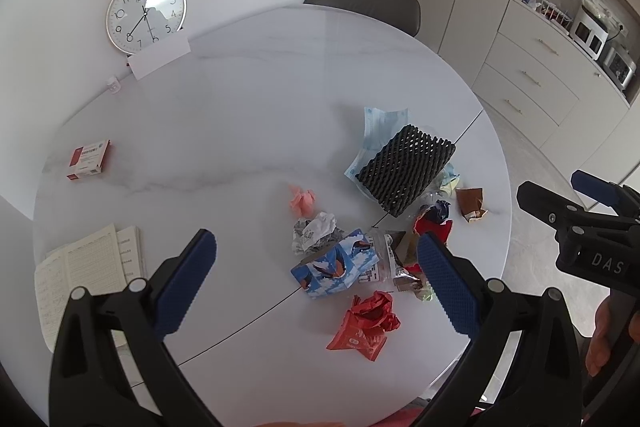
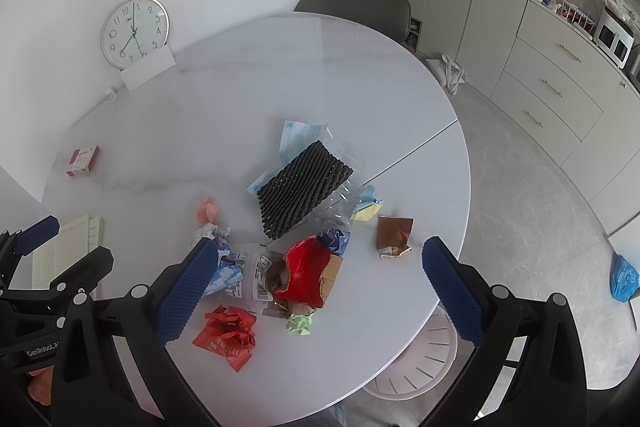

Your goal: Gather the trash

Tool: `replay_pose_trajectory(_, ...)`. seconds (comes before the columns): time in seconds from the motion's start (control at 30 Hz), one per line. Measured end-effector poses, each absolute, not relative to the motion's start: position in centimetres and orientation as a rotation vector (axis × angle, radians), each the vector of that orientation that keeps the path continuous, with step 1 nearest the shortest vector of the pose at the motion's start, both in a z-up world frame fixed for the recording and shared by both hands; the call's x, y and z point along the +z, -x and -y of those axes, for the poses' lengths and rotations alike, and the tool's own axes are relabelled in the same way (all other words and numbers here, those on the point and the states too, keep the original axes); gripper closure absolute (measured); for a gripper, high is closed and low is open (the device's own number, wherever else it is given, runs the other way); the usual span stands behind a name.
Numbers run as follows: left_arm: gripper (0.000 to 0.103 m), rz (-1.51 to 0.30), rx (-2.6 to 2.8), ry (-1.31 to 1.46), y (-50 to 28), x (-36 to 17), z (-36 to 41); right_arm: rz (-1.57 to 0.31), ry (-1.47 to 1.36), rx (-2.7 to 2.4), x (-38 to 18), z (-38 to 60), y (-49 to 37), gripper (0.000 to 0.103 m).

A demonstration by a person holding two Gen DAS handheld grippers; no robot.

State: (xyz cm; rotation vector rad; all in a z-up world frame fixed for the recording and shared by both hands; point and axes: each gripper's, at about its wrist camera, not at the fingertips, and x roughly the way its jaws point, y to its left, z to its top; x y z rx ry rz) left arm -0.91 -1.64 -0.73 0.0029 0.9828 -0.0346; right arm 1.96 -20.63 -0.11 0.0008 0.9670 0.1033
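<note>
A pile of trash lies on the round white table (image 1: 240, 115): a black foam net (image 1: 406, 169) over a blue face mask (image 1: 382, 125), a blue patterned carton (image 1: 334, 267), a red wrapper (image 1: 366, 325), crumpled white paper (image 1: 318, 231), a pink scrap (image 1: 302, 199) and a brown wrapper (image 1: 472, 203). My left gripper (image 1: 316, 267) is open and empty above the near part of the pile. My right gripper (image 2: 316, 275) is open and empty above the red torn box (image 2: 306, 271); it also shows in the left wrist view (image 1: 560, 195). The net (image 2: 304, 185) and red wrapper (image 2: 228, 333) show in the right wrist view.
A pink slatted bin (image 2: 416, 359) stands on the floor under the table's near right edge. A clock (image 1: 146, 13) leans on the wall behind a white card. A red medicine box (image 1: 88, 159) and an open notebook (image 1: 88, 267) lie at the left. A grey chair (image 1: 364, 3) stands beyond.
</note>
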Motion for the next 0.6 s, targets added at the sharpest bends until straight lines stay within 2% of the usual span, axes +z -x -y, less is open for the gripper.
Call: replay_pose_trajectory(0.6,0.006,-0.988,-0.038,0.006,0.3,-0.51,0.31,-0.973,0.002,0.105,-0.08,20.5,-2.0,0.002)
